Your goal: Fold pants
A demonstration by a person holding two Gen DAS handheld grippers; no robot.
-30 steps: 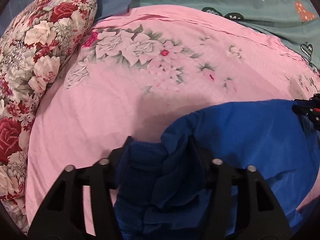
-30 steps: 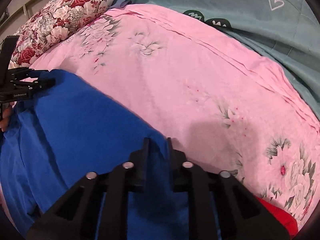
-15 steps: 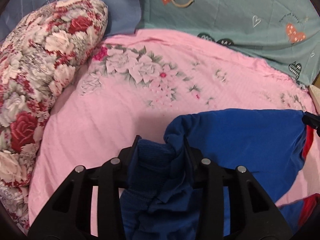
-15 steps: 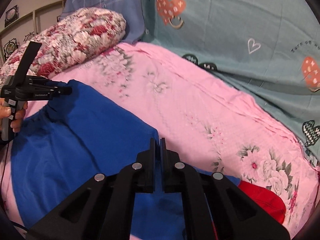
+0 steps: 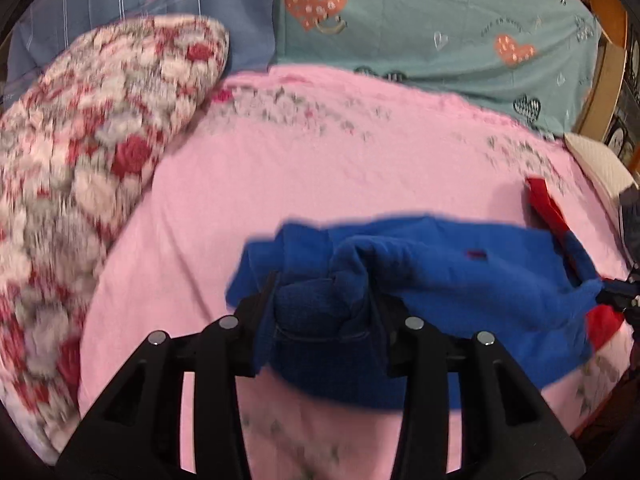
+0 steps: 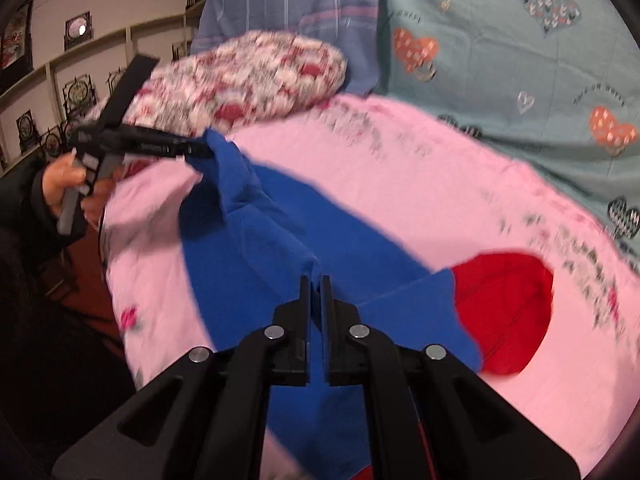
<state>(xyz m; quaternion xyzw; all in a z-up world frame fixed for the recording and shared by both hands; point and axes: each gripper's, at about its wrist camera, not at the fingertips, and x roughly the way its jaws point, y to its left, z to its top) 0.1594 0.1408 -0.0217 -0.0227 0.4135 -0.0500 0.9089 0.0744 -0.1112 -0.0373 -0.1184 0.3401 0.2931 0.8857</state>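
The left gripper [image 5: 322, 300] has a thick bunch of the blue pants [image 5: 460, 280] wedged between its fingers, which stand fairly wide apart around the wad and are closed onto it. From that bunch the fabric runs off to the gripper's right, lifted clear of the pink floral sheet [image 5: 320, 176] and sagging in the middle. Seen from the right wrist, this same gripper [image 6: 196, 150] shows at far left, held in the person's hand [image 6: 66, 184], with the corner of the pants hanging from its tip.

The right gripper [image 6: 316, 280] has its fingers nearly together, pinching a thin fold of the pants [image 6: 260, 240] that rises as a ridge straight ahead of them. The blue cloth spreads to its left toward the other gripper and drops below it. Just to its right, a red part of the garment [image 6: 508, 308] lies on the sheet [image 6: 420, 200].

Beyond both tools, a rose-print pillow [image 5: 92, 152] sits to the far left, and a teal cover with hearts [image 5: 440, 24] lies across the back. Both views are motion-blurred.
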